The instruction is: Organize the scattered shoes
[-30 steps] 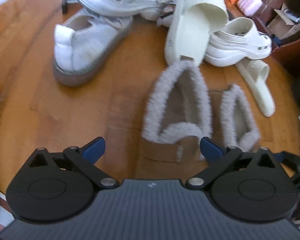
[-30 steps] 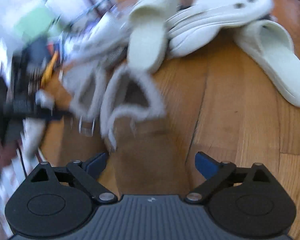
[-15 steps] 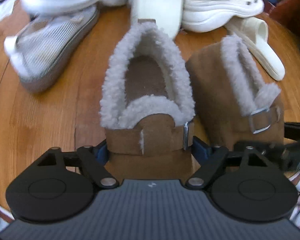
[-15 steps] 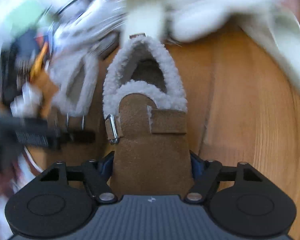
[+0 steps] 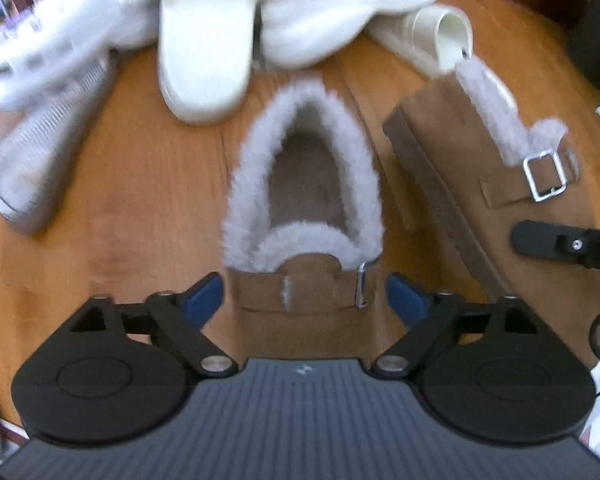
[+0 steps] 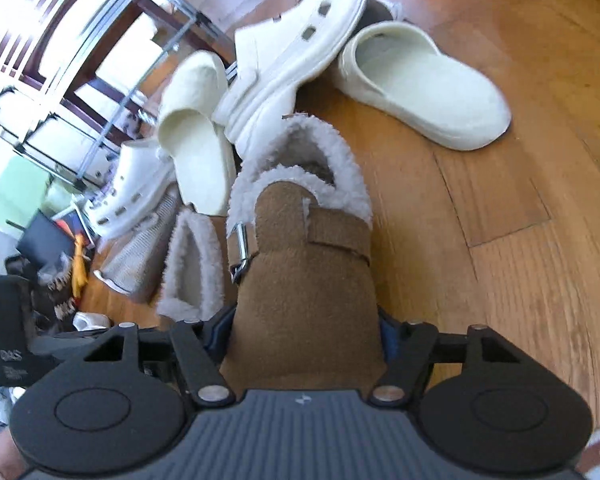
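Left wrist view: the left gripper (image 5: 303, 298) is opening — its blue pads stand clear of the brown fleece-lined clog (image 5: 304, 216) between them, on the wooden floor (image 5: 140, 184); its mate (image 5: 496, 168) lies tilted at two o'clock.

Right wrist view: the right gripper (image 6: 304, 334) is closing, clamped on that mate's (image 6: 306, 264) toe; cream slides (image 6: 420, 84) lie at one o'clock.

Counted: two brown fleece-lined clogs (image 6: 304, 280) (image 6: 194, 264), two white perforated clogs (image 6: 296, 48) (image 6: 134, 188), two cream slides (image 6: 424, 84) (image 6: 196, 148), one grey mesh sneaker (image 6: 140, 256).

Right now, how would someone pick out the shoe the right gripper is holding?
On the wooden floor, in front of the heap of white clogs, find two brown suede fleece-lined clogs. It is the tilted brown clog with its toe clamped in the right hand-held gripper, whose jaws are closing; its twin lies flat, ungripped.
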{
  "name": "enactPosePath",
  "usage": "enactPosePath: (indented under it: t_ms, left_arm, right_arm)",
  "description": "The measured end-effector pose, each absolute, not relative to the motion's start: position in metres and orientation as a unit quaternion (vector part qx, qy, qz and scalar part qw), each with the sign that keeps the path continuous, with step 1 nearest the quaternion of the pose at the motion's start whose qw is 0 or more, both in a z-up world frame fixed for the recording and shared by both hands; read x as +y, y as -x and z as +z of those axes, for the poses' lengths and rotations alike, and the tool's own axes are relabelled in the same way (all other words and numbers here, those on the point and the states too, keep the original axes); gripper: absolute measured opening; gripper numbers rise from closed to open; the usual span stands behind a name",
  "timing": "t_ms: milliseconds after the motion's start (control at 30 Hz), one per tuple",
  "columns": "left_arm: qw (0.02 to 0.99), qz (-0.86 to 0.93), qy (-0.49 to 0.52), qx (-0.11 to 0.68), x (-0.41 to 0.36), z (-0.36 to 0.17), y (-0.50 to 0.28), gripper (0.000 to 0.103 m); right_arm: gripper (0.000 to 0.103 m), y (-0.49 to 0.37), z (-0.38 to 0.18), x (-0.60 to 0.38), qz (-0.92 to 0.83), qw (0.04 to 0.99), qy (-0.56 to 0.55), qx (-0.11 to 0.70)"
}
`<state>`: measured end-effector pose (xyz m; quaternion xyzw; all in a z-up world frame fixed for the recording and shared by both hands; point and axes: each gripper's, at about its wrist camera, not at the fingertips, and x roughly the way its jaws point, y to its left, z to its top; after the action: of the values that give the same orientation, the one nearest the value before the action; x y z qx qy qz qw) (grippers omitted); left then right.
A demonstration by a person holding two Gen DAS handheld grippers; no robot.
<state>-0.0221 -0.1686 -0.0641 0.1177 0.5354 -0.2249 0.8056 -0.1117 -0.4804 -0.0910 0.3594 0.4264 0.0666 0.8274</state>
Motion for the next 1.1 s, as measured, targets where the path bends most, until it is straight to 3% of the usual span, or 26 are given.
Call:
enactPosePath:
  t_ms: [300, 567, 633, 733, 833, 1100]
  left_arm:
    - [0.834, -0.09, -0.12, 0.531, -0.081, -0.013, 0.011, 0.103]
    - [0.83, 0.046, -0.056, 0.553, 0.013, -0.021, -0.001, 0.103]
    - [0.827, 0.048, -0.052, 0.558, 0.018, -0.028, 0.002, 0.103]
    - [0.819, 0.03, -0.06, 0.57, 0.014, -0.046, 0.004, 0.103]
    - [0.808, 0.003, -0.074, 0.585, 0.003, -0.068, 0.004, 0.103]
    - [0.8, -0.046, -0.03, 0.598, -0.011, -0.09, 0.006, 0.103]
  right_arm:
    - [0.068, 0.093, -0.047, -0.419, 0.189, 0.818, -0.378, 0.389]
    - [0.072, 0.043, -0.052, -0.33, 0.207, 0.795, -0.364, 0.44]
    - [0.079, 0.035, -0.058, -0.311, 0.177, 0.8, -0.353, 0.451]
    - [0.078, 0.028, -0.067, -0.294, 0.195, 0.795, -0.324, 0.474]
    - [0.092, 0.039, -0.065, -0.313, 0.211, 0.796, -0.331, 0.461]
    - [0.093, 0.067, -0.087, -0.346, 0.118, 0.835, -0.219, 0.491]
